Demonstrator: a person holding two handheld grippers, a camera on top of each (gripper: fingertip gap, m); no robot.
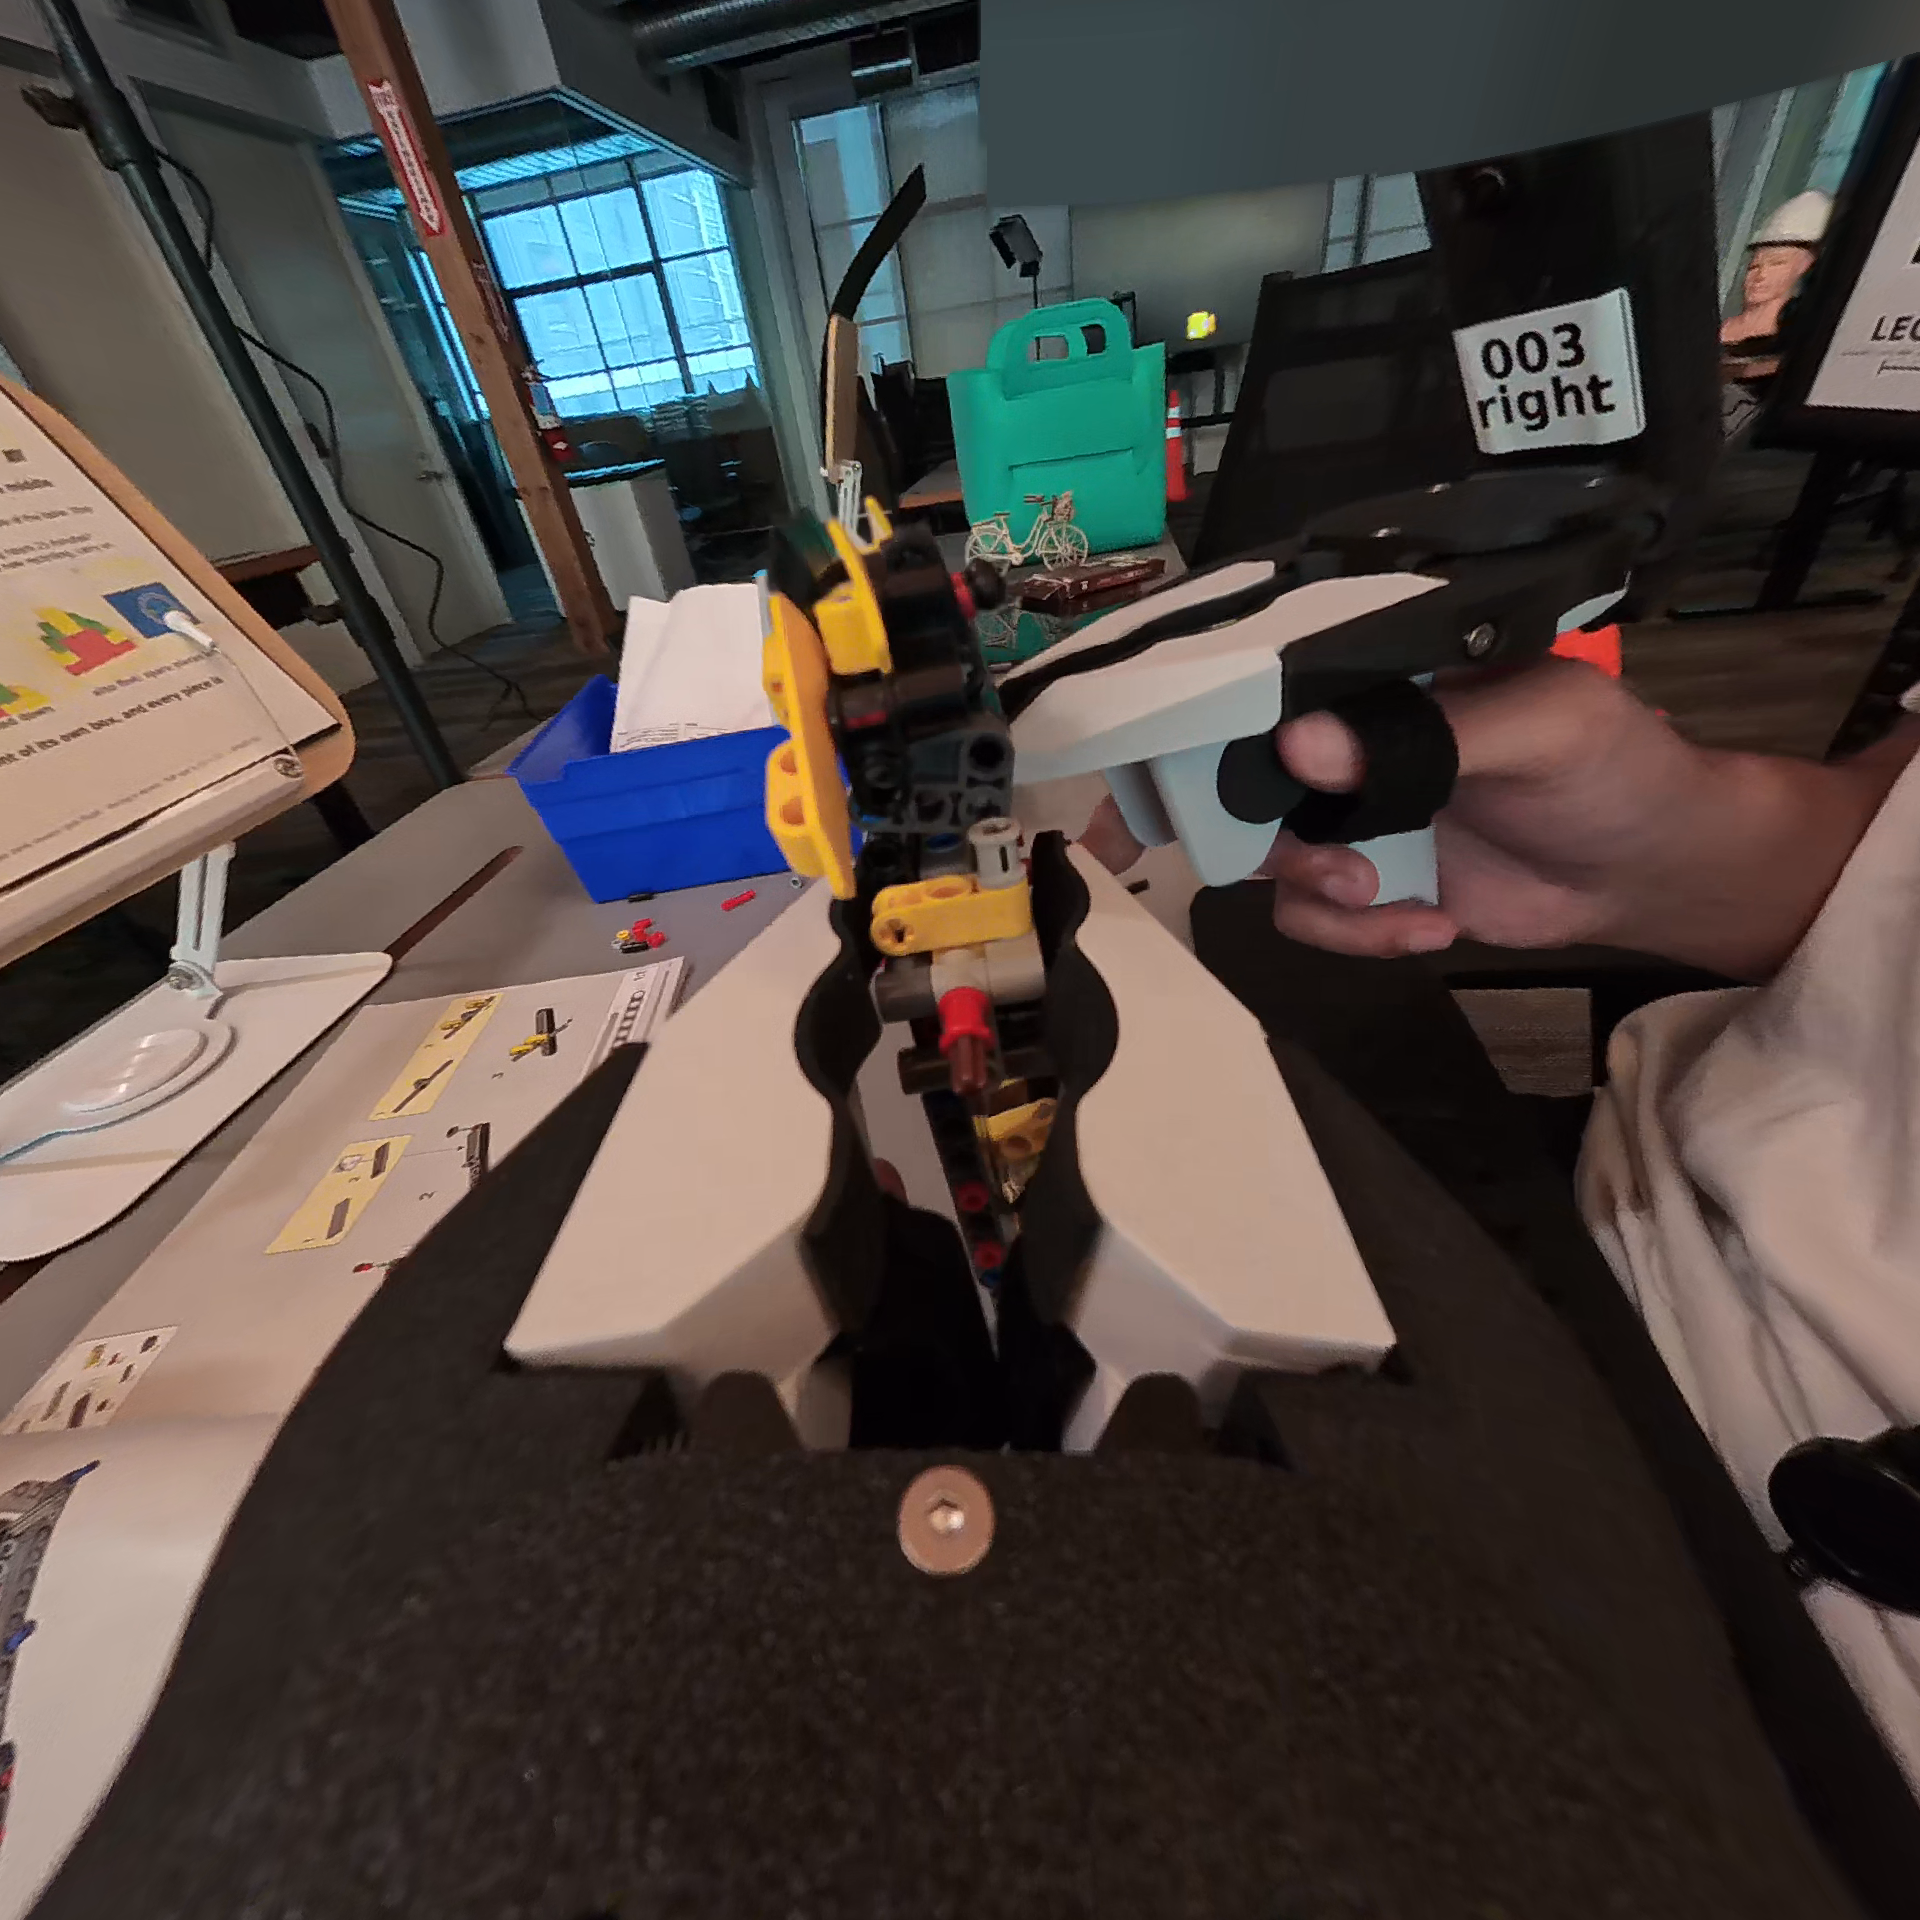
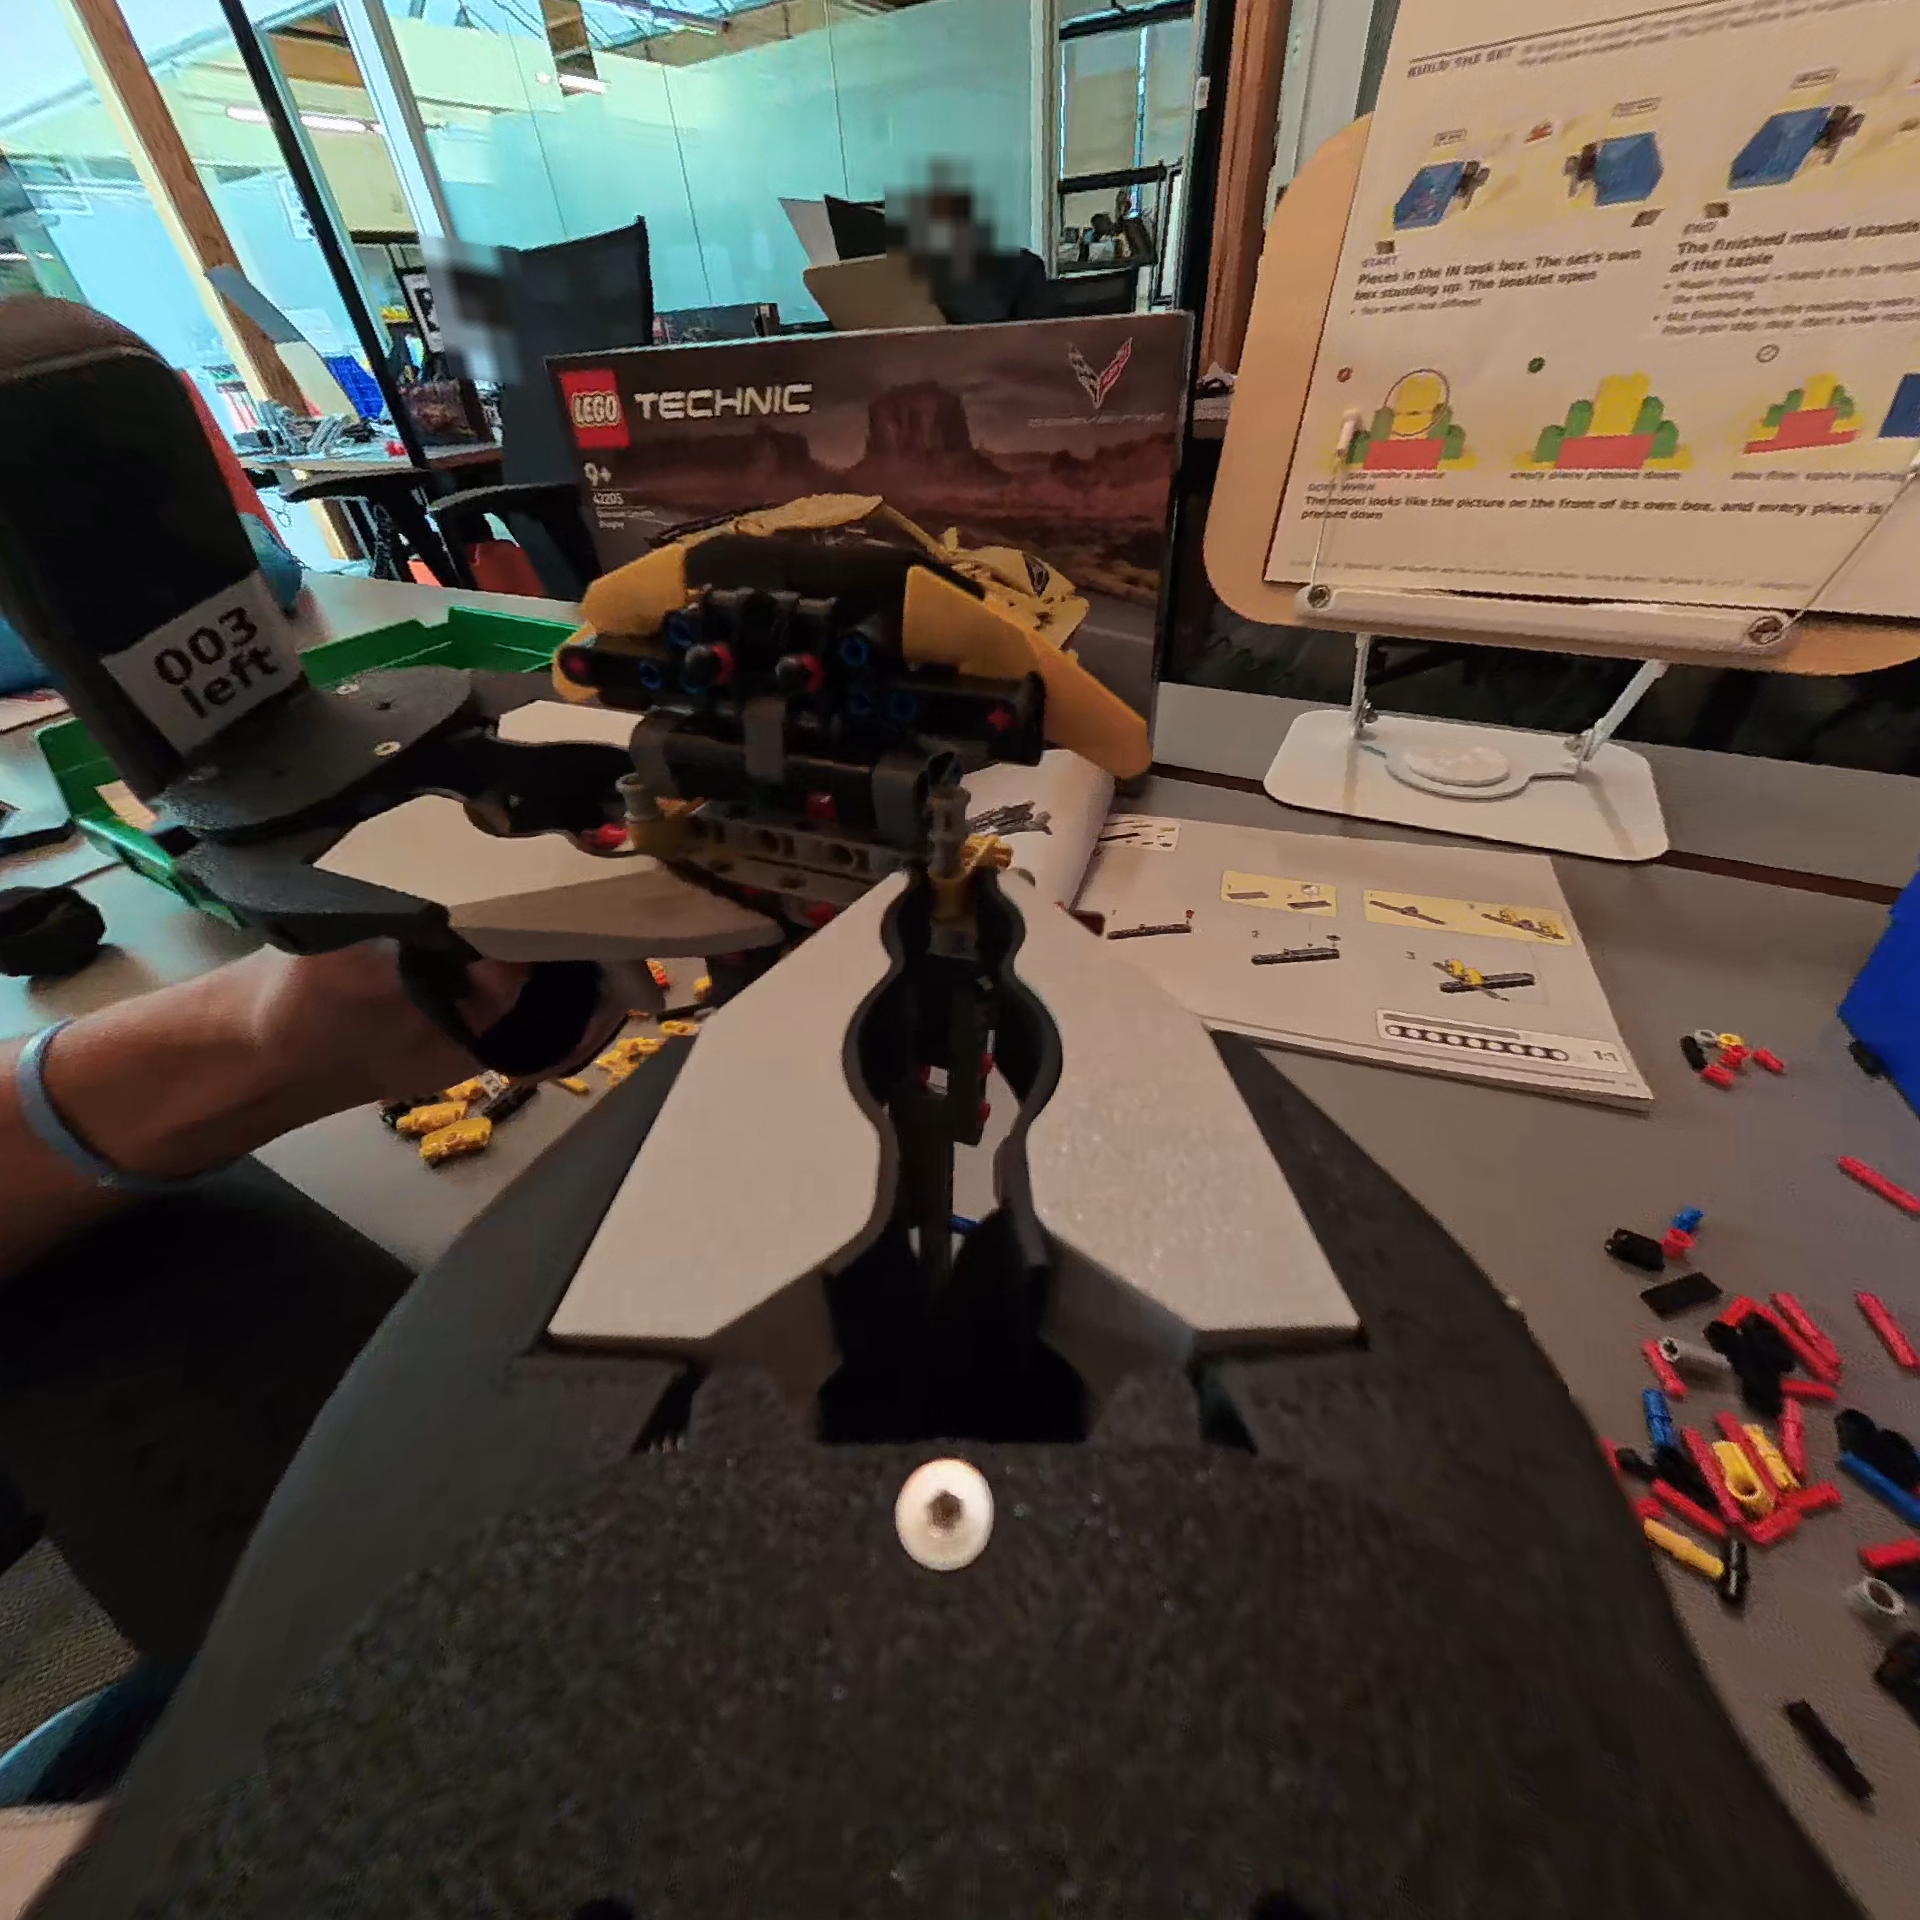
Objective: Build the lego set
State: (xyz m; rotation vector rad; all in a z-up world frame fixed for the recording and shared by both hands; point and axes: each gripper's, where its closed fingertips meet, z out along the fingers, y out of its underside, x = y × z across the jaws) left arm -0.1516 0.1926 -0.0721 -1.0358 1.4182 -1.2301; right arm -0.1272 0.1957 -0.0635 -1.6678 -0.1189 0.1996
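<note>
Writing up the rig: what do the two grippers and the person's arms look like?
Both grippers have pale grey wedge fingers with wavy black pads on black textured bodies, each bearing a white sticker. One wrist wears a blue band; the other arm a cream sleeve.

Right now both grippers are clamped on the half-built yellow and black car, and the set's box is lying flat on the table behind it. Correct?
Not quite: the box stands upright on the table, as the right wrist view shows. Both grippers, left and right, do clamp the half-built car.

The model's (image 1: 914,727) lower end is hidden between the left tongs (image 1: 951,925), seemingly clamped there.
</note>
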